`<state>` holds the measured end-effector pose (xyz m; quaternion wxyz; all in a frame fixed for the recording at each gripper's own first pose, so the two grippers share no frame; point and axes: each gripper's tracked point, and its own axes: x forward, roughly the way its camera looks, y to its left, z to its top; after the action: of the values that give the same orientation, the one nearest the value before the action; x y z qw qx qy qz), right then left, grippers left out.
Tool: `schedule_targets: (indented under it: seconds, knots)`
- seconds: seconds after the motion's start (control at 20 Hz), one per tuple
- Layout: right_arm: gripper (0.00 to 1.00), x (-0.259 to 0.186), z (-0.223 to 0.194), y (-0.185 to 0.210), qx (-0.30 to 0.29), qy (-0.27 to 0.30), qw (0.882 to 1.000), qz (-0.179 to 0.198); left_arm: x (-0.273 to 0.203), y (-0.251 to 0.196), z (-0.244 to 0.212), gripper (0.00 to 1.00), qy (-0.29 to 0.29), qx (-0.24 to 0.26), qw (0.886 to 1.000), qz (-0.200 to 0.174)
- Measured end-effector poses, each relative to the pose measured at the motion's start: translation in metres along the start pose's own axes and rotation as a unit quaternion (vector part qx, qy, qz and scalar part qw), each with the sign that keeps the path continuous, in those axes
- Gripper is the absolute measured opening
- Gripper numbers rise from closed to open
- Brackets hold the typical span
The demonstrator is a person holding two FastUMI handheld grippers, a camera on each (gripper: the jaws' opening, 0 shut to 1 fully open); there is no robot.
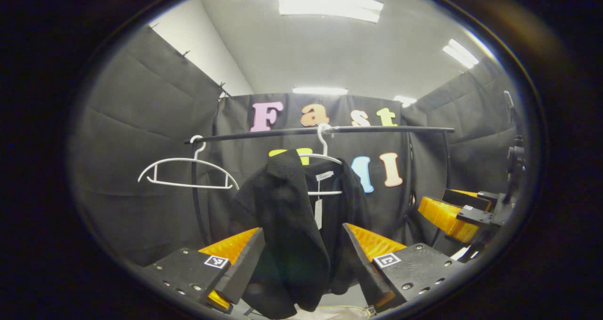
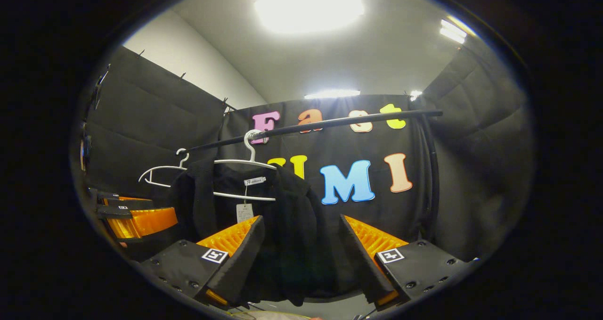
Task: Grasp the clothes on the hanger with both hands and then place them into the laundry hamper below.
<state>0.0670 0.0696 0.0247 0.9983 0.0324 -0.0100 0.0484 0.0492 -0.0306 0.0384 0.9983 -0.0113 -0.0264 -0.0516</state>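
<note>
A black garment [image 1: 287, 207] hangs on a white hanger [image 1: 325, 157] from the black rail [image 1: 377, 129], a paper tag dangling at its collar. My left gripper [image 1: 303, 229] is open, and the garment's left front hangs in the wide gap between its fingers without being pressed. In the right gripper view the same garment [image 2: 287, 202] hangs on its hanger [image 2: 245, 162], and my right gripper [image 2: 301, 218] is open around its right side, fingers apart from the cloth. Each gripper appears off to the side of the other's view: the right gripper [image 1: 433, 200], the left gripper [image 2: 162, 208].
An empty white hanger [image 1: 188, 162] hangs on the rail left of the garment, also visible as the empty hanger [image 2: 160, 169]. The rail's upright posts stand at both ends. A pale rim [image 1: 330, 313] peeks in below the garment; I cannot tell what it is.
</note>
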Motion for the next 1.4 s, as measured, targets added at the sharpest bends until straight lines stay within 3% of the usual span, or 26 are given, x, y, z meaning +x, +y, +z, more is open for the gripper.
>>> schedule_targets:
  seconds: [0.4,0.65,1.0,1.4]
  knots:
    - [0.93,0.079,-0.024,-0.002,0.046,0.029,0.997,0.053,0.048,-0.02,0.008,0.95,-0.008,0.021,0.999,0.048]
    - [0.97,0.118,-0.038,0.001,0.057,0.041,0.995,0.076,0.078,-0.01,0.01,0.95,-0.007,0.046,0.995,0.088]
    - [0.97,0.164,-0.056,0.008,0.03,0.055,0.995,0.079,0.106,-0.001,0.001,0.95,0.002,0.051,0.991,0.125]
    - [0.97,0.197,-0.07,0.022,0.045,0.069,0.993,0.087,0.142,0.003,-0.012,0.95,0.015,0.065,0.987,0.145]
